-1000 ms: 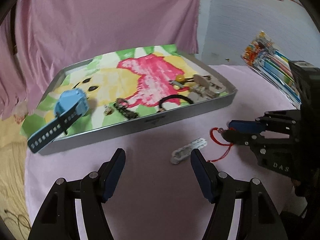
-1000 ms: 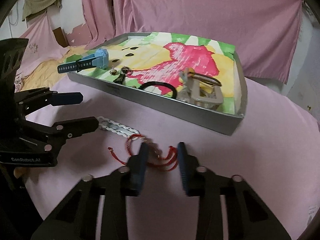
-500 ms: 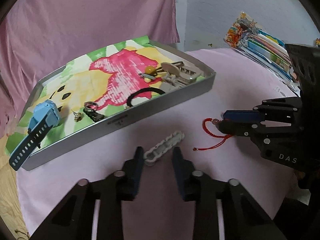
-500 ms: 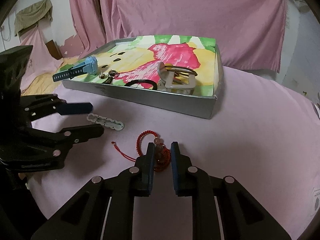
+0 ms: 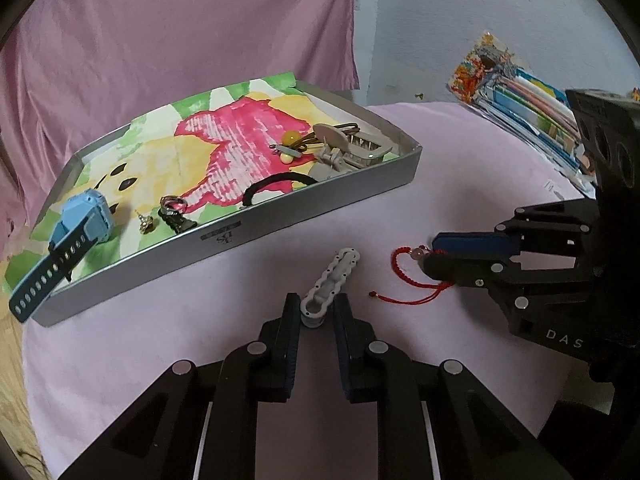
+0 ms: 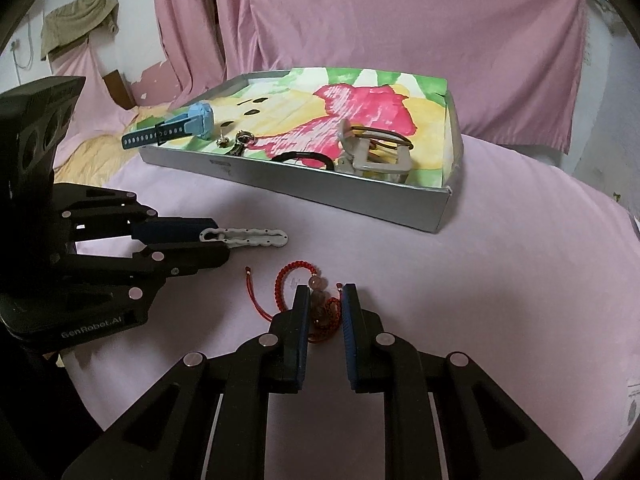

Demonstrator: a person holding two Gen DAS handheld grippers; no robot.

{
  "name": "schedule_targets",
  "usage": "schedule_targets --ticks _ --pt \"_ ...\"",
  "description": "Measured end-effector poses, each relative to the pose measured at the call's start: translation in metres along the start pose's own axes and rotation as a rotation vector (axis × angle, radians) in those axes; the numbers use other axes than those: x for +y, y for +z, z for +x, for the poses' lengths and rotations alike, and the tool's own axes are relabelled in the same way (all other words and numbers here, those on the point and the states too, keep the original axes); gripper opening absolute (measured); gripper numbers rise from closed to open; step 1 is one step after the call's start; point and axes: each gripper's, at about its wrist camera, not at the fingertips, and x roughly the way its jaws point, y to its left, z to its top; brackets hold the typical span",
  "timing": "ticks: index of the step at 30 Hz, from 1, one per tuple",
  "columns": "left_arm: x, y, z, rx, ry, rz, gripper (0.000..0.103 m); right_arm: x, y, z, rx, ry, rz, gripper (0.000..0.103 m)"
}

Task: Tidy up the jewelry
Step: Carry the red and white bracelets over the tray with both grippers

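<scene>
L gripper (image 5: 317, 307): pitched down twd the pink table cover (image 5: 200, 340), fingers pointing at the tray (image 5: 312, 220). Jaws closing, now narrow, near end of the white chain bracelet (image 5: 332, 280) between the pads; pads look to be touching it. Rest of the chain lies flat on the cover, running away from me twd the tray's near wall, apart from it.

R gripper (image 6: 326, 304): same downward pitch, to the right of L, both aimed at the tray's near wall. Jaws narrow, clamped on the beaded part of the red cord bracelet (image 6: 320, 308). Cord loop and loose tail spill out left of the pads onto the cover, just beside the chain, not touching it.

In tray, on the painted liner: blue watch (image 5: 76, 224) at left end, strap hanging over the edge; earring (image 5: 145, 225) and ring (image 5: 173, 205) near the front wall; black hair tie (image 5: 276, 184) mid-front; grey claw clip (image 5: 352, 148) at the right corner.
</scene>
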Motion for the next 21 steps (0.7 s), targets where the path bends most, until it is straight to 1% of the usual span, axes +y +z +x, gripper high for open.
schedule_targets --ticks 3,8,10,12,14,17,21 --pt "0.0 -0.003 -0.002 -0.006 -0.001 -0.013 0.016 0.002 -0.001 -0.002 0.004 -0.005 -0.006 0.012" --pt "0.004 -0.008 -0.006 -0.019 0.0 -0.055 0.016 0.01 -0.003 -0.004 0.008 0.012 -0.027 0.011" --pt "0.007 -0.011 -0.009 -0.025 0.005 -0.077 0.016 0.008 -0.004 -0.004 -0.004 0.027 -0.007 0.009" --pt "0.012 -0.014 -0.011 -0.029 0.002 -0.098 0.016 0.003 -0.004 -0.008 -0.038 0.045 0.029 0.005" --pt "0.013 -0.015 -0.011 -0.032 0.006 -0.106 0.016 0.0 -0.003 -0.011 -0.062 0.059 0.056 0.005" --pt "0.016 -0.017 -0.012 -0.034 0.012 -0.119 0.016 0.001 -0.005 -0.004 -0.032 0.059 0.05 0.005" --pt "0.02 -0.02 -0.015 -0.041 0.021 -0.152 0.016 0.004 -0.007 -0.004 -0.028 0.066 0.045 0.005"
